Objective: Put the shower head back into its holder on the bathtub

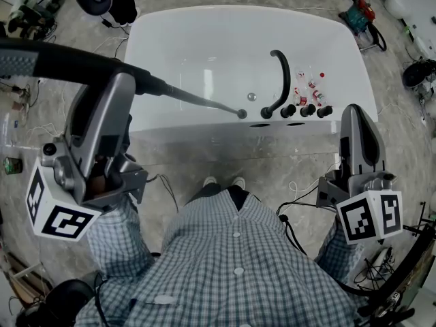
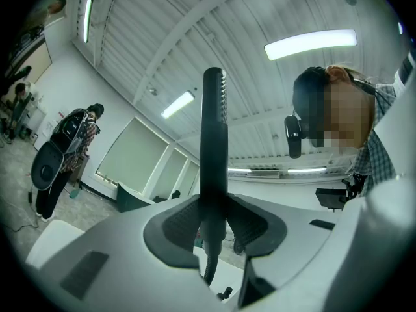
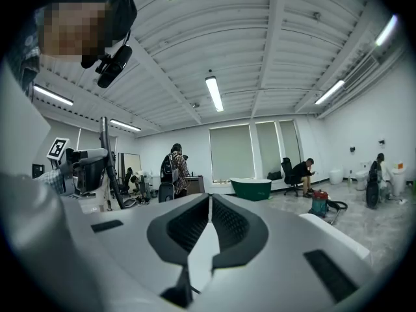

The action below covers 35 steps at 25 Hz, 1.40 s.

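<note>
Carrying stage, return of the shower head not yet begun. Nearest us, the left gripper (image 2: 213, 214) is clamped on the dark handle of the shower head (image 2: 213, 129), which stands upright between its pads. It is held off the bathtub (image 1: 204, 26), short of the tub's near edge and towards its left corner. The right gripper (image 3: 209, 208) has its jaws drawn together on nothing and hangs short of the near right corner.

The hose (image 1: 197, 99) runs from the held handle to the near edge of the tub, ending just left of the black spout (image 1: 281, 80) and the row of knobs (image 1: 308, 109). Small bottles (image 1: 310, 87) stand behind the knobs.

We judge that the next move calls for swinging the head rightward over the near edge and lowering it, handle first, into its seat.

Two dark openings (image 1: 259, 124) lie on the near edge. We cannot tell which, if either, is the holder. In the head view, the spray end is cut off by the left margin.
</note>
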Each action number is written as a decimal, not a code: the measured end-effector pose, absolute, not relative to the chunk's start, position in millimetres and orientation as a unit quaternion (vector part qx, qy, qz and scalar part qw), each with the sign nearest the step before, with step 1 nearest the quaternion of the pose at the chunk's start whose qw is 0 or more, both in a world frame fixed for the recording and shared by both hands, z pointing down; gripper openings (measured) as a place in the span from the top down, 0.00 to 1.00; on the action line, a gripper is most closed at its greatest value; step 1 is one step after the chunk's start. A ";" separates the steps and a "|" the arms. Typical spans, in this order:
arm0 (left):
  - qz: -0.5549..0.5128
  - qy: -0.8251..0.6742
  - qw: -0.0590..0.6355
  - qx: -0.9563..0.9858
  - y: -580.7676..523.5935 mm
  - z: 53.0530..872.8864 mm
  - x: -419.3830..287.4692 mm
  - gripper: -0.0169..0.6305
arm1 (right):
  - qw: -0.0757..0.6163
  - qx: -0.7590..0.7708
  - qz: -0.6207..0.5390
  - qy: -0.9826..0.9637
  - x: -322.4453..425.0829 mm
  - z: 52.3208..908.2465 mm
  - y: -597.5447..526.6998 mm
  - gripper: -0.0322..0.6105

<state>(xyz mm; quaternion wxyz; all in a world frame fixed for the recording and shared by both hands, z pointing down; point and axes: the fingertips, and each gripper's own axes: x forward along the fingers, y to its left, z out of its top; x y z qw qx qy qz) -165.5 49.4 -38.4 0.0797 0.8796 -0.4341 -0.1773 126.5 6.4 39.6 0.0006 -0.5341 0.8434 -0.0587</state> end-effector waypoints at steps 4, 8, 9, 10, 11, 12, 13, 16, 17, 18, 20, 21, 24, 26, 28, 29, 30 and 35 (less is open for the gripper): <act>-0.171 -0.432 0.080 0.882 49.3 -38.2 -164.8 0.79 | -0.001 -0.536 -0.061 0.842 123.9 39.4 7.6 0.91; -0.171 -0.430 0.084 0.883 47.4 -34.6 -164.4 0.79 | -0.002 -0.537 -0.064 0.841 123.7 42.0 8.4 0.91; -0.171 -0.430 0.086 0.882 46.9 -33.8 -164.6 0.79 | -0.002 -0.537 -0.065 0.841 123.9 42.5 8.6 0.91; -0.170 -0.430 0.087 0.882 46.2 -32.7 -164.6 0.79 | -0.003 -0.538 -0.066 0.840 124.1 43.2 8.7 0.91; -0.169 -0.430 0.089 0.882 45.5 -31.3 -164.1 0.79 | -0.003 -0.538 -0.067 0.840 124.4 44.3 8.6 0.91; -0.168 -0.430 0.091 0.882 44.7 -29.5 -163.2 0.79 | -0.004 -0.538 -0.068 0.840 124.9 45.8 8.6 0.91; -0.167 -0.430 0.092 0.883 44.0 -27.7 -162.1 0.79 | -0.005 -0.538 -0.070 0.840 125.3 47.3 8.7 0.91; -0.163 -0.429 0.095 0.883 41.8 -23.5 -159.2 0.79 | -0.006 -0.538 -0.073 0.840 125.4 51.2 8.7 0.91; -0.163 -0.429 0.096 0.883 41.3 -22.3 -158.3 0.79 | -0.006 -0.537 -0.073 0.840 125.2 52.1 8.7 0.91; -0.162 -0.429 0.096 0.884 41.0 -21.0 -157.4 0.79 | -0.006 -0.536 -0.074 0.841 125.0 53.0 8.9 0.91; -0.159 -0.429 0.098 0.884 41.0 -18.6 -155.2 0.79 | -0.007 -0.536 -0.075 0.841 125.2 54.7 9.7 0.91; -0.158 -0.428 0.099 0.884 41.0 -17.6 -154.0 0.79 | -0.008 -0.536 -0.077 0.841 125.3 55.5 10.2 0.91; -0.155 -0.427 0.103 0.885 40.4 -15.1 -152.2 0.79 | -0.010 -0.536 -0.081 0.840 124.2 57.3 11.0 0.91; -0.153 -0.427 0.106 0.885 39.4 -12.7 -152.4 0.79 | -0.012 -0.535 -0.084 0.841 122.1 58.7 11.2 0.91; -0.151 -0.427 0.110 0.885 38.1 -9.3 -152.7 0.79 | -0.014 -0.534 -0.086 0.841 119.7 61.2 11.3 0.91; -0.150 -0.427 0.111 0.885 37.2 -7.5 -152.7 0.79 | -0.015 -0.533 -0.088 0.841 118.6 62.5 11.2 0.91; -0.149 -0.426 0.112 0.885 36.4 -6.0 -152.7 0.79 | -0.015 -0.533 -0.090 0.841 117.5 63.6 11.2 0.91; -0.145 -0.426 0.114 0.886 37.6 -2.7 -152.6 0.79 | -0.015 -0.530 -0.096 0.842 112.6 65.7 16.1 0.91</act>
